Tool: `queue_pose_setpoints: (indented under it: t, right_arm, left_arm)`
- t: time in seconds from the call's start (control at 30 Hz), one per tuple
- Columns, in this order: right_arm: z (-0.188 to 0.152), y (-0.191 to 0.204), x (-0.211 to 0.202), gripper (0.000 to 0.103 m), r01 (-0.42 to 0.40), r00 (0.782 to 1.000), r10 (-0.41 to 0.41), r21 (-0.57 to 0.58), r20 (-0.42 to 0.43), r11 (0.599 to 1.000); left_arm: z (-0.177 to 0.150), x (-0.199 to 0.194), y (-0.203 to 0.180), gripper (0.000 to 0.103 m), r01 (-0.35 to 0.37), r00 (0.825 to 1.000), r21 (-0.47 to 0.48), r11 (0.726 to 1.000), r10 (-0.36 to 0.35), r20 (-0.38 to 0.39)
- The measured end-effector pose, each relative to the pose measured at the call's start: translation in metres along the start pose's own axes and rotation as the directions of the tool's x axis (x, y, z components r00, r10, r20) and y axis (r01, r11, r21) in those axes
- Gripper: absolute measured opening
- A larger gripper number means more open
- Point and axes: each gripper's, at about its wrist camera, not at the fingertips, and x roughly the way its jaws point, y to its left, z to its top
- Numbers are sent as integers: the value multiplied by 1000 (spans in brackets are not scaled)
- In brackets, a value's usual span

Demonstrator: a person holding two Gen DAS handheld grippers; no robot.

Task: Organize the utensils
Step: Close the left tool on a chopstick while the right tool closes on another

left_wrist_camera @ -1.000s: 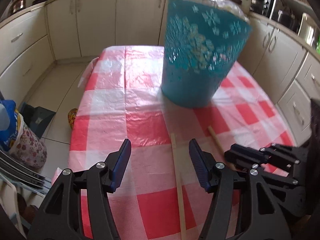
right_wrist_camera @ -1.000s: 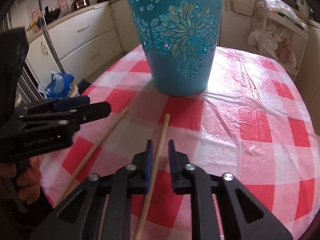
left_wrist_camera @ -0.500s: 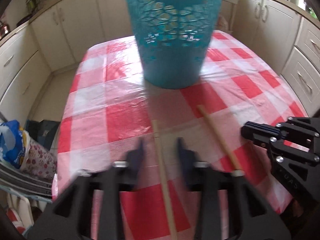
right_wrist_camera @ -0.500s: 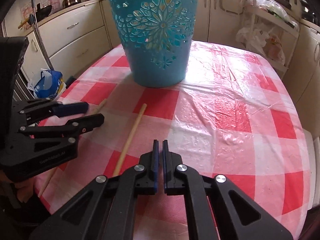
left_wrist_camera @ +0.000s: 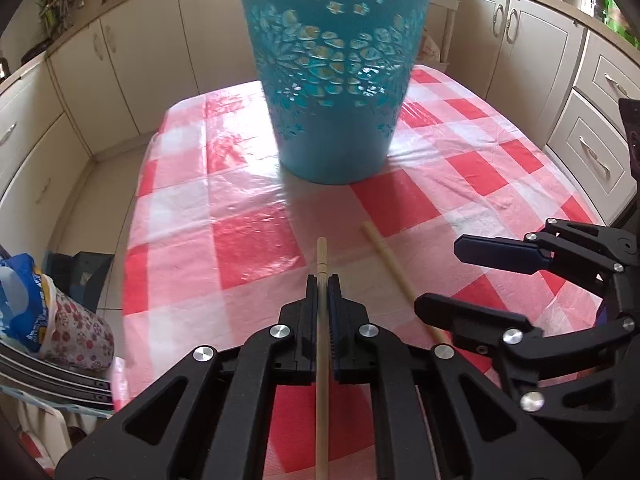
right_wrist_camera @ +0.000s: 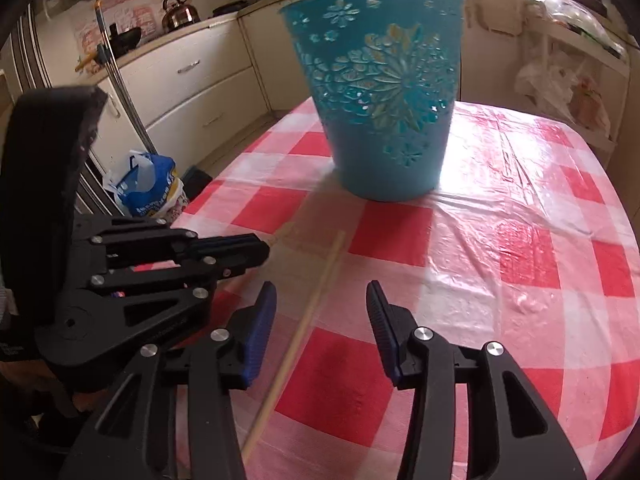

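No legible text, labels or numbers anywhere.

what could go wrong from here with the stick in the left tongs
1. The left tongs grip the stick close to its far tip, so most of its length hangs back and it may swing or slip when lifted.
2. The bucket is tall with a high rim; the long stick might hit its wall and tip it.
3. The open right tongs straddle the second stick close to the left tongs, so they may collide.
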Motion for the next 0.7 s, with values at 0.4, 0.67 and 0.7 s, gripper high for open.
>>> queue_pose_setpoints:
  t: [0.4, 0.67, 0.7]
  right_arm:
    - [-8, -7, 4, 6, 73, 996, -74, -38, -51, 997]
    - [-5, -4, 9, 6, 99, 994, -102, -75, -42, 992]
    - [-5, -4, 9, 6, 97, 994, -100, -73, -41, 993]
  left_arm:
    - [-3, 4, 8, 5, 28, 999, -22, 999, -28, -36]
    - [-3, 10, 1, 22, 4, 999, 7, 1000, -4, -39]
    - [-4, 10, -3, 15, -5, 1000, 35, 999, 6, -24]
